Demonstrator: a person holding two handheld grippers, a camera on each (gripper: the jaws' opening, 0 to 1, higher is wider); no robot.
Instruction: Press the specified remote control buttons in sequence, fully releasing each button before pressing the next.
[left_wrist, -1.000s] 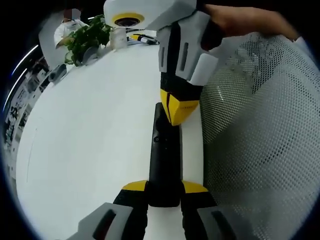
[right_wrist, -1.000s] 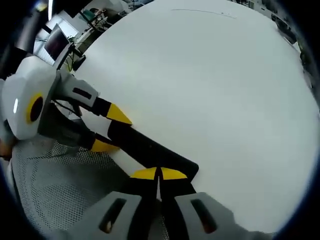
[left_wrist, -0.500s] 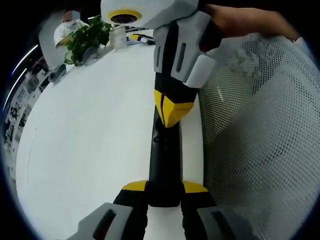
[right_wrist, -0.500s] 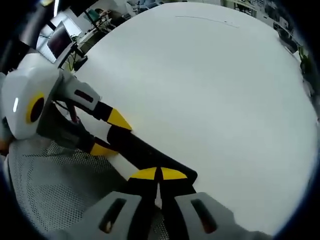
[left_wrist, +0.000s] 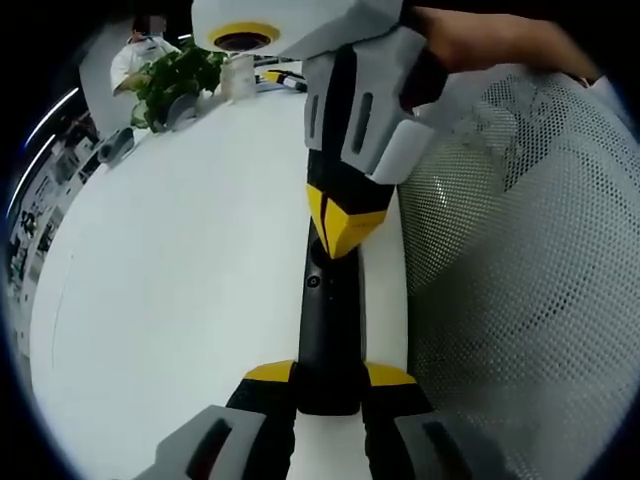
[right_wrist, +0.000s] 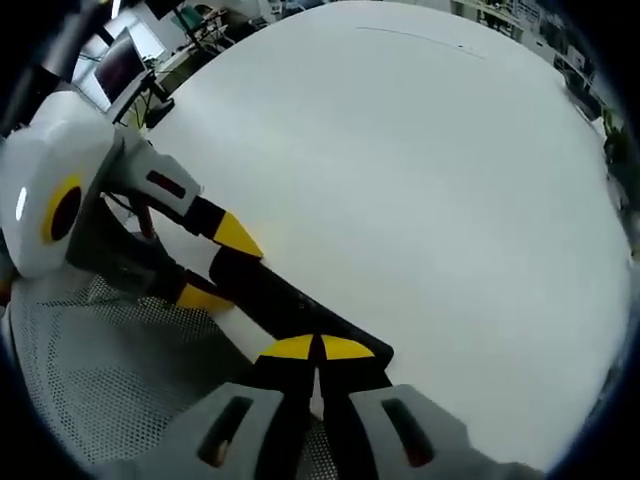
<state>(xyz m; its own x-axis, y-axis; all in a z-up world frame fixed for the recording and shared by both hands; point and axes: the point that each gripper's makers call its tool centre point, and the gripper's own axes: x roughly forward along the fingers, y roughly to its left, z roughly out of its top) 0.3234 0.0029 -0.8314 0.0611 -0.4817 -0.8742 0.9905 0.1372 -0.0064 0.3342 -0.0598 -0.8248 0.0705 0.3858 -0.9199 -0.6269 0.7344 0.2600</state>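
Black remote control (left_wrist: 328, 335) is seen lying lengthwise near the edge of a white table (left_wrist: 170, 270). Its near end is clamped between the yellow-tipped jaws of the left gripper (left_wrist: 328, 378), one jaw set on each side of the body. A small round button (left_wrist: 313, 281) is noted on the upper face, toward the far end.

Right gripper (left_wrist: 345, 225) is seen entering from the top of the left gripper view, held by a hand (left_wrist: 490, 42). Its two yellow tips are brought together into a single point. The point is set down on the far part of the remote, just beyond the small button; true contact cannot be confirmed.

In the right gripper view, the remote (right_wrist: 290, 305) runs diagonally from the closed tips of the right gripper (right_wrist: 318, 348) out to the left gripper (right_wrist: 218, 265), whose jaws are seen on either side of its other end. The table (right_wrist: 430, 190) stretches away behind.

A white mesh chair (left_wrist: 520, 260) is noted beside the table edge. At the far side of the table, a green plant (left_wrist: 175, 75) and some small items are made out, too small to tell.
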